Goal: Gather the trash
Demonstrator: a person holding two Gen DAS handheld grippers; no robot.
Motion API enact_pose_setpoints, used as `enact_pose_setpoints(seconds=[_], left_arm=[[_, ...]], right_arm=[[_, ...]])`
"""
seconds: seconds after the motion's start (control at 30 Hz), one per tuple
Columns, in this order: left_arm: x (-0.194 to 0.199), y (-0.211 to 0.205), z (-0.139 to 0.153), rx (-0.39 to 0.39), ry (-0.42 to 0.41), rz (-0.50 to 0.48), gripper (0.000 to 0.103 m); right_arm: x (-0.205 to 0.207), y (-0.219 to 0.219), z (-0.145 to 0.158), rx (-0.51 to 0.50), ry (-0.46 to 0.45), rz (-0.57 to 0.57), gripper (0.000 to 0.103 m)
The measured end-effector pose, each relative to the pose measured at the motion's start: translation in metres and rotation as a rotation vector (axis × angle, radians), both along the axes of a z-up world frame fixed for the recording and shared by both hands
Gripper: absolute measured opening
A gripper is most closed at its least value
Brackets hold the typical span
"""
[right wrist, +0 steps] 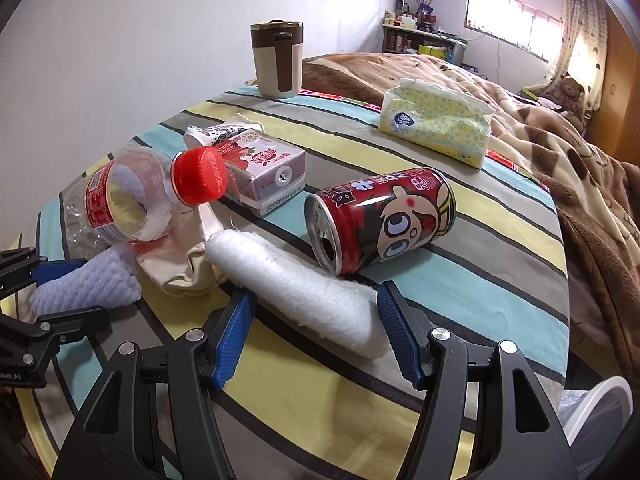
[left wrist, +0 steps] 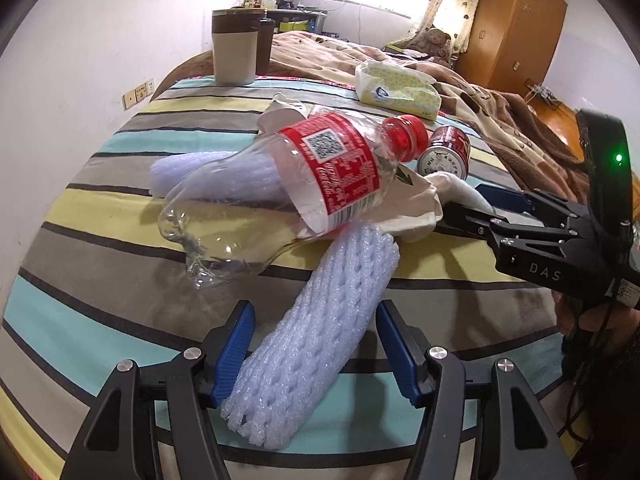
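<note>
Trash lies on a striped round table (left wrist: pixel 100 264). My left gripper (left wrist: pixel 316 344) is open, its blue pads on either side of a pale foam net sleeve (left wrist: pixel 316 344) without pressing it. The sleeve leans under an empty clear bottle (left wrist: pixel 280 196) with a red label and cap. My right gripper (right wrist: pixel 316 332) is open around a white fluffy roll (right wrist: pixel 304 292); it also shows in the left wrist view (left wrist: pixel 472 208). A red can (right wrist: pixel 384 216) lies on its side just beyond. A pink drink carton (right wrist: pixel 264 176) and a crumpled cream cloth (right wrist: pixel 188 256) lie by the bottle.
A beige and brown jug (right wrist: pixel 278 60) stands at the table's far edge. A yellow tissue pack (right wrist: pixel 436 120) lies at the back right. A bed with a brown blanket (right wrist: pixel 580 168) is on the right. A white bin rim (right wrist: pixel 600 412) shows below the table's right edge.
</note>
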State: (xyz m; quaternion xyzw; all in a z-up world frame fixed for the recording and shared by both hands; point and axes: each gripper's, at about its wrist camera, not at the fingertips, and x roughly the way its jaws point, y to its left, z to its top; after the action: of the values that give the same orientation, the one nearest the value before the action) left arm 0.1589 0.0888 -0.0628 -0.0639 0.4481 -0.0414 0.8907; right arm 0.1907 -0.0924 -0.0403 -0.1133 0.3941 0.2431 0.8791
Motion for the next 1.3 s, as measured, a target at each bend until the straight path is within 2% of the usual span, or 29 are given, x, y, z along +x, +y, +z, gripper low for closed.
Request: enact_pose_setpoints(seconds=[0.07,0.2,0.47,0.63,0.83,1.17,1.3], left_arm=[[0.001,-0.003,0.000,0.000,-0.002,-0.002,0.063],[0.001,-0.006,0.000,0.002,-0.003,-0.007,0.060],[-0.002,-0.008,0.001,0.007,0.002,0.010,0.043],[-0.005,-0.010,0.000,-0.014,0.000,0.012,0.036],[-0.010,-0.015,0.004,-0.056,-0.010,0.009,0.033],[-0.022,-0.031,0.016,-0.080,-0.048,-0.023,0.032],[-0.026,-0.039,0.024,-0.079,-0.069,-0.040,0.032]], right_arm=[[-0.001,0.000,0.000,-0.011,-0.007,-0.006,0.053],[-0.002,-0.001,0.000,-0.012,-0.011,-0.023,0.043],[-0.011,-0.005,0.004,-0.008,-0.042,-0.034,0.023],[-0.017,-0.011,0.008,0.038,-0.035,-0.043,0.020],[-0.028,-0.023,0.011,0.118,-0.016,-0.080,0.018],[-0.052,-0.043,0.019,0.224,-0.014,-0.137,0.018],[-0.062,-0.050,0.022,0.238,-0.024,-0.156,0.018]])
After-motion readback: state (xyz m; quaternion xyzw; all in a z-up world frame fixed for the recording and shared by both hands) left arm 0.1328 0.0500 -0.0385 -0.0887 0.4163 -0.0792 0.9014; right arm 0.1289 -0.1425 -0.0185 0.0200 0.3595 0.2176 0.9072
